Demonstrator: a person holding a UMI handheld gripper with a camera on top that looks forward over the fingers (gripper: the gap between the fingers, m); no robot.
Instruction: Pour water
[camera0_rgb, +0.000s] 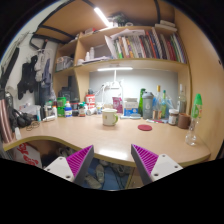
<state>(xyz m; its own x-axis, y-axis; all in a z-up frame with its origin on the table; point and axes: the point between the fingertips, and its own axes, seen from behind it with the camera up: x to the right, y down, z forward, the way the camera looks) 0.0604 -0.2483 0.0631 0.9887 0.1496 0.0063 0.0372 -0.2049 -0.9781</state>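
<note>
Gripper view: open, empty fingers (112, 160) face what looks like a mug (110, 118) amid desk (100, 142) clutter.

Pale wood desk (100, 140), white mug (110, 118), red coaster (145, 127), green bottle (148, 105), magenta pads (78, 159)

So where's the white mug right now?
In the gripper view, the white mug stands on the wooden desk, well beyond the open fingers, with a red coaster to its right.
</note>
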